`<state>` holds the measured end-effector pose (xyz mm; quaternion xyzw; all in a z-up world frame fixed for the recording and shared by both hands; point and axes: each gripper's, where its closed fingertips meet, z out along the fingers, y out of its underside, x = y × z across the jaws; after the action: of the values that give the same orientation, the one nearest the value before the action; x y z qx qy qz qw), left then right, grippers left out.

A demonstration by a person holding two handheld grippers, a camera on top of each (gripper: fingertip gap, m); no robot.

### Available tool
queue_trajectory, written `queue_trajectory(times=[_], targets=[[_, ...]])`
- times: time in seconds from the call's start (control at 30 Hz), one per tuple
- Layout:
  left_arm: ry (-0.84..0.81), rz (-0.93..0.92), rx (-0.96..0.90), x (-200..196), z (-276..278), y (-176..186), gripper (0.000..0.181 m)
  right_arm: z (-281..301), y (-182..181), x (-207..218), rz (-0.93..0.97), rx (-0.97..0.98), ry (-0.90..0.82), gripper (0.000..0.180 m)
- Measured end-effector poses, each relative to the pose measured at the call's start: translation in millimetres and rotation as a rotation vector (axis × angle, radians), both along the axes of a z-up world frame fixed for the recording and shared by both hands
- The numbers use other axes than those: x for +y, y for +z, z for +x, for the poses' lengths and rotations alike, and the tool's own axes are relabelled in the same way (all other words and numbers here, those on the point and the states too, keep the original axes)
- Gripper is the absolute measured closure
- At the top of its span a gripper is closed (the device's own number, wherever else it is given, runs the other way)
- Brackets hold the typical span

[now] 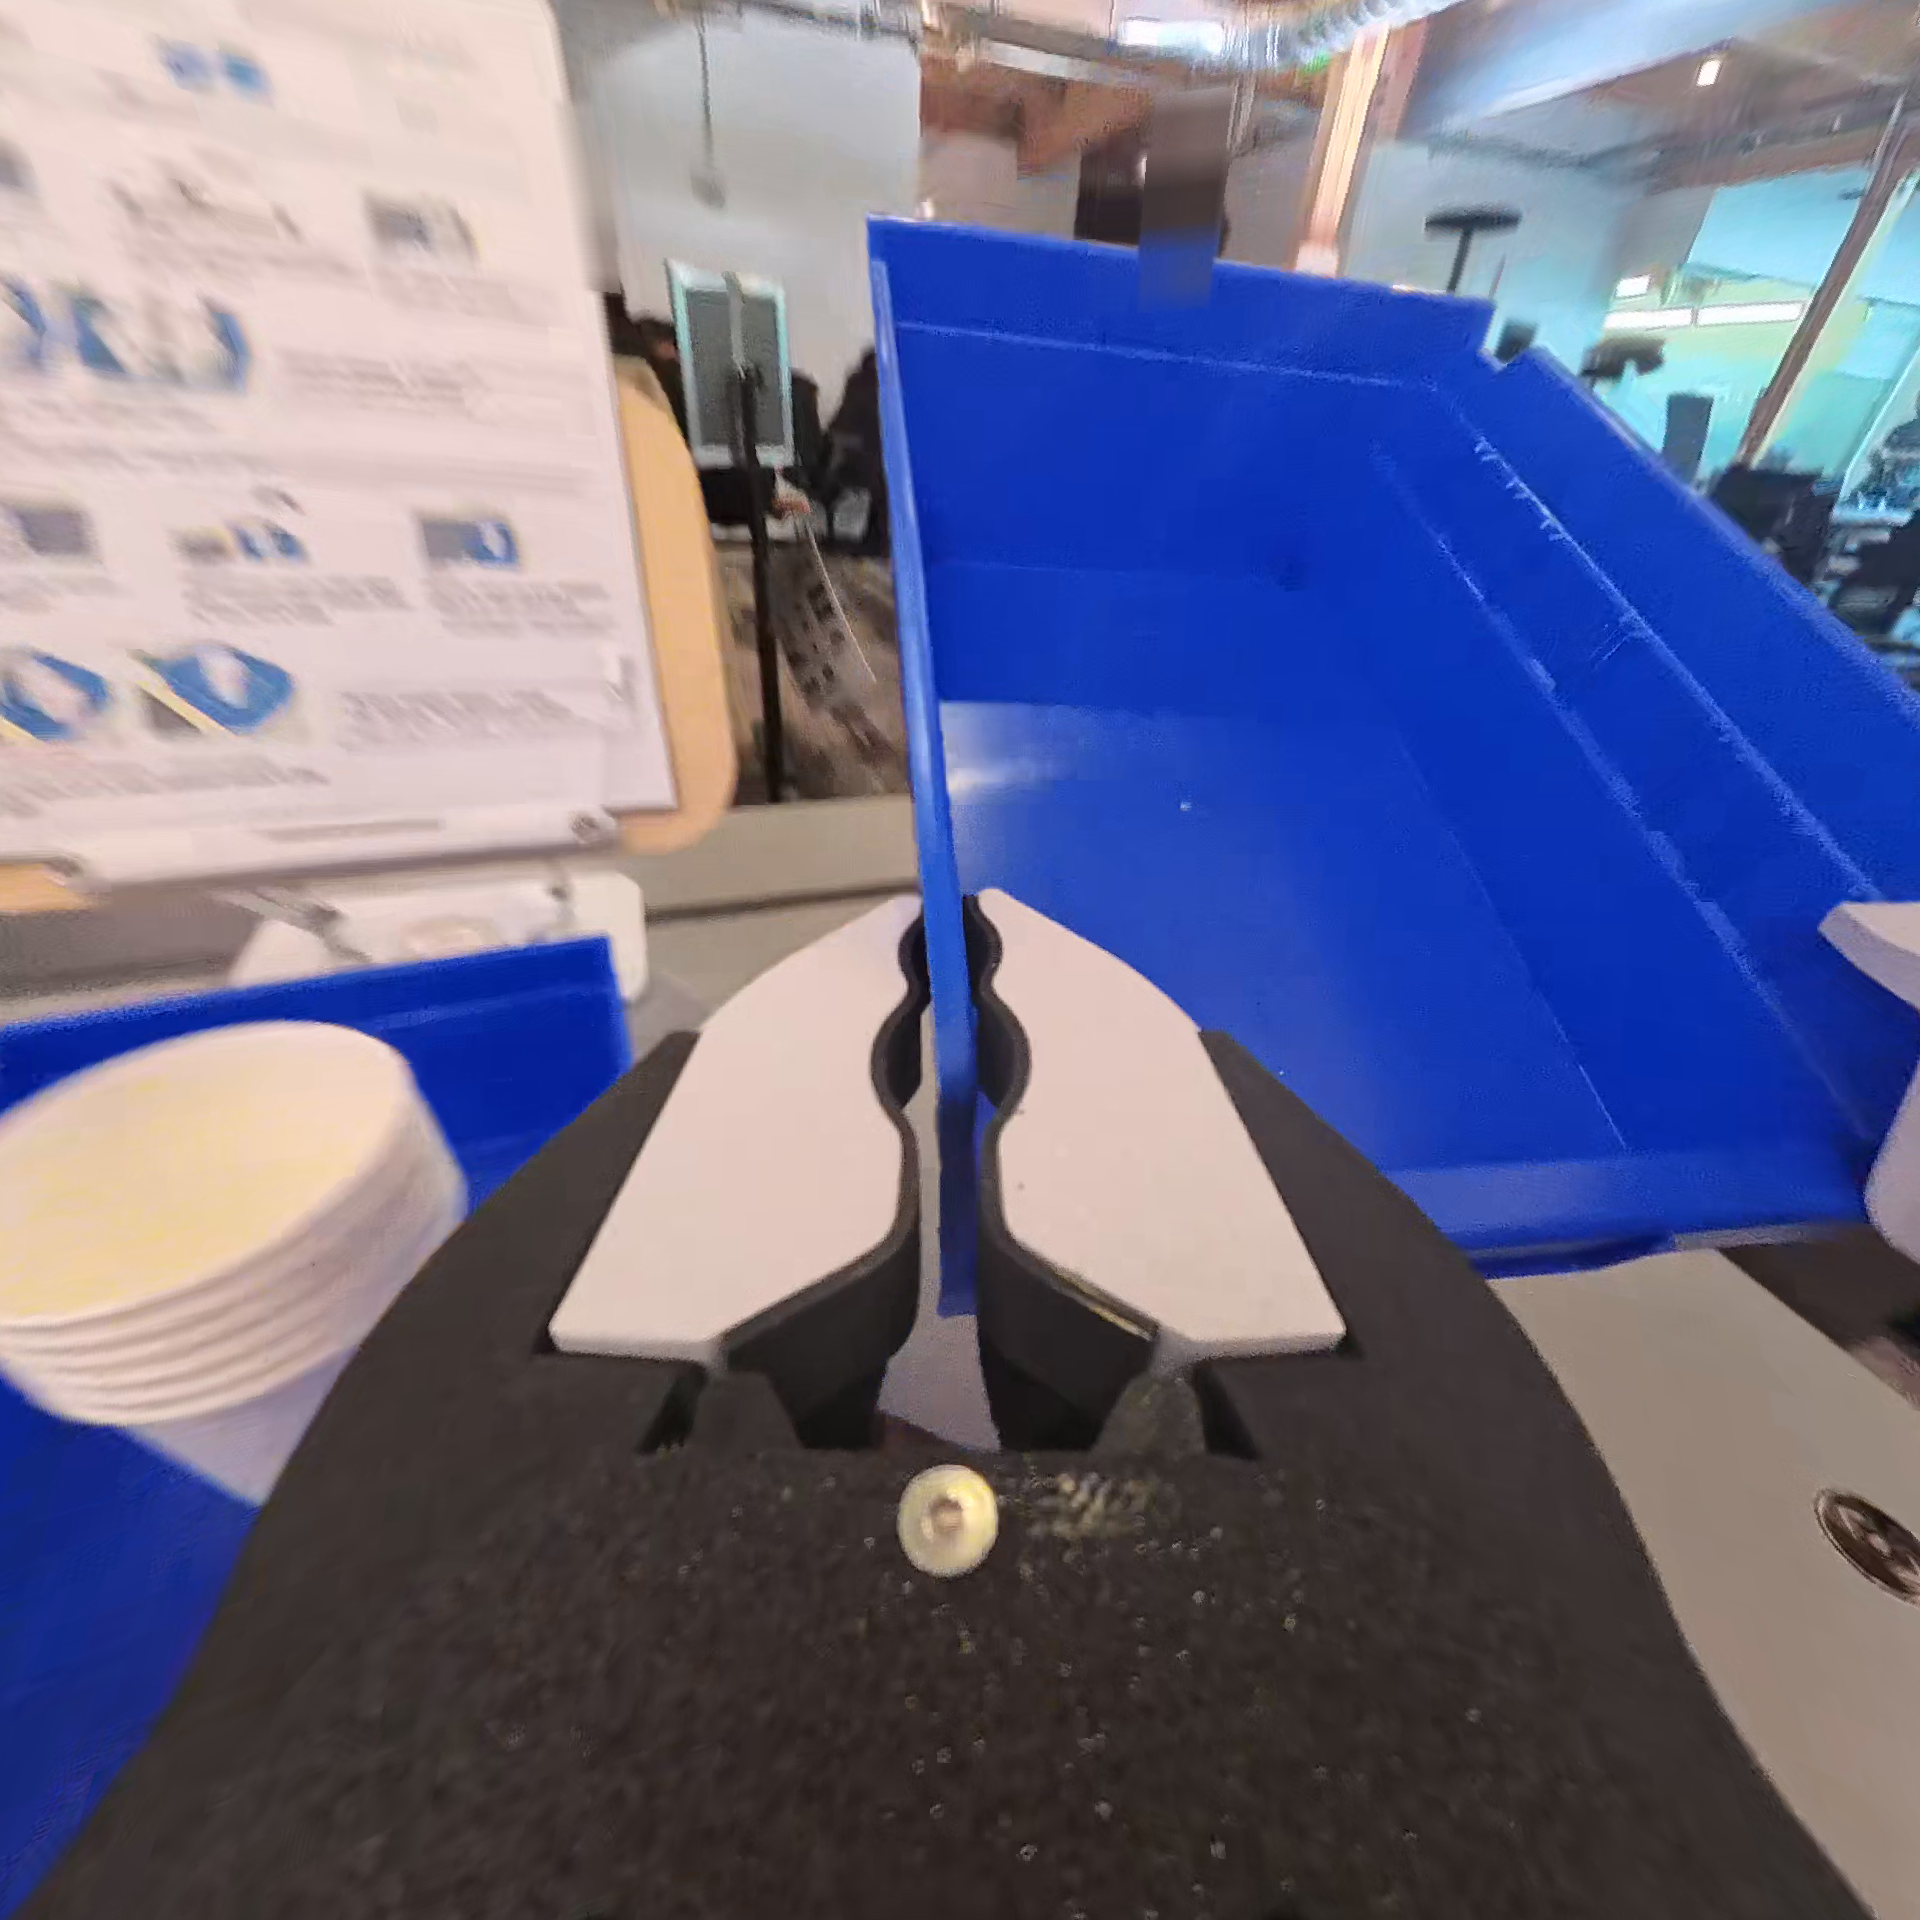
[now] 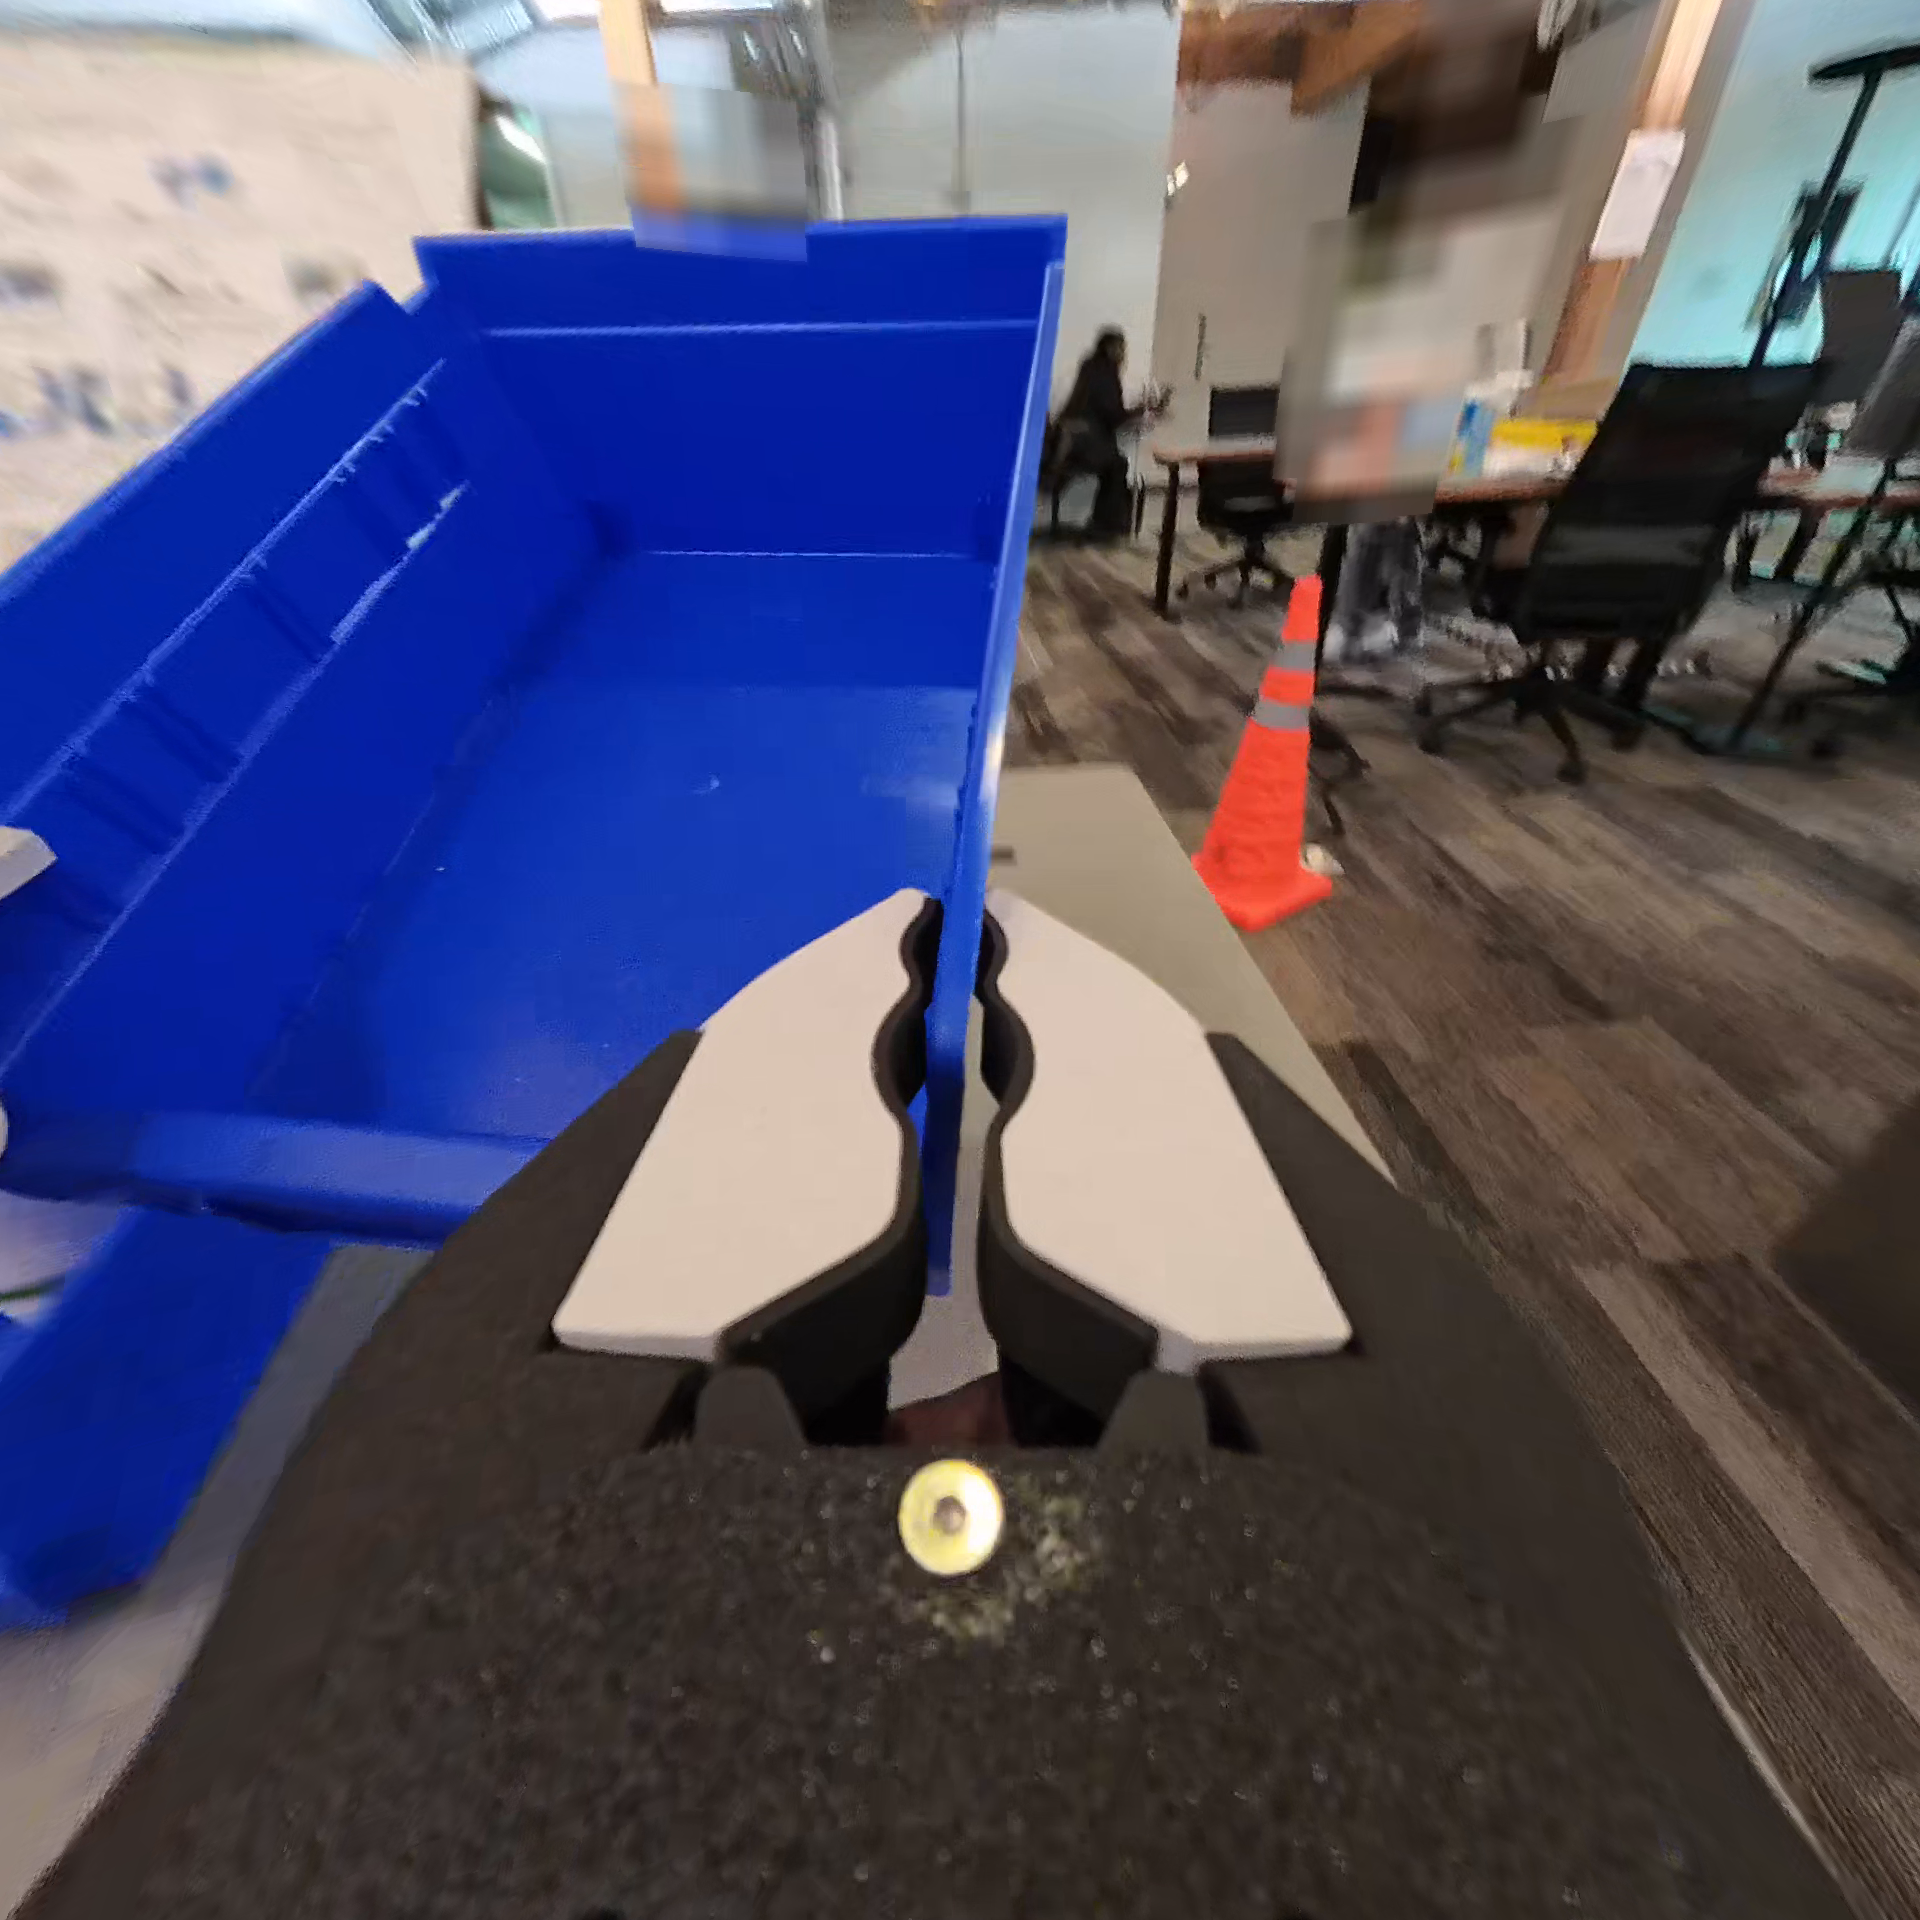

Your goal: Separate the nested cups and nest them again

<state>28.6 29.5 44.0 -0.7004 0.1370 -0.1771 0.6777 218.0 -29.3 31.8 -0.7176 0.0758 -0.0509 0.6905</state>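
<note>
An empty blue bin (image 1: pixel 1299 883) is held between both grippers. My left gripper (image 1: pixel 951 914) is shut on the bin's left wall. My right gripper (image 2: pixel 961 909) is shut on the right wall of the same bin (image 2: pixel 623 831). The bin looks tilted and raised off the grey table (image 1: pixel 1662 1455). A stack of several nested white paper cups (image 1: pixel 197 1195) stands at the lower left of the left wrist view, inside a second blue bin (image 1: pixel 468 1018). Each view shows a tip of the other gripper at the bin's opposite wall.
A white instruction board (image 1: pixel 291 416) stands behind the cups. To the right of the table are an orange traffic cone (image 2: pixel 1273 769) on the floor, office chairs (image 2: pixel 1621 540) and desks. A person (image 2: pixel 1101 416) sits far back.
</note>
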Motion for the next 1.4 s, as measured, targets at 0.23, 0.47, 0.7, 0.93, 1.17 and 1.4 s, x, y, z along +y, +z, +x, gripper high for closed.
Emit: queue_trajectory(times=[0.23, 0.47, 0.7, 0.93, 1.17, 1.4], targets=[[-0.021, -0.234, 0.088, 24.0, 50.2, -110.5, 0.176, 46.4, -106.2, 29.5, -0.250, 0.056, 0.061, 0.175], [-0.049, -0.365, 0.116, 25.5, 63.4, -167.4, 0.172, 60.1, -156.2, 41.2, -0.383, 0.053, 0.124, 0.175], [-0.131, -0.379, 0.129, 4.9, 74.6, -169.1, 0.154, 68.8, -156.1, 41.4, -0.361, 0.108, 0.142, 0.174], [-0.238, -0.327, 0.143, -39.1, 22.3, -134.3, 0.122, 80.7, -104.5, 5.0, -0.214, -0.077, -0.066, 0.136], [-0.164, -0.117, 0.063, -92.5, -131.1, -69.7, 0.145, -124.5, -68.7, -6.9, -0.046, -0.014, 0.384, 0.136], [0.099, -0.362, -0.046, -26.8, -287.2, -137.4, 0.119, -266.0, -138.4, 15.9, -0.257, -0.009, 0.533, 0.126]])
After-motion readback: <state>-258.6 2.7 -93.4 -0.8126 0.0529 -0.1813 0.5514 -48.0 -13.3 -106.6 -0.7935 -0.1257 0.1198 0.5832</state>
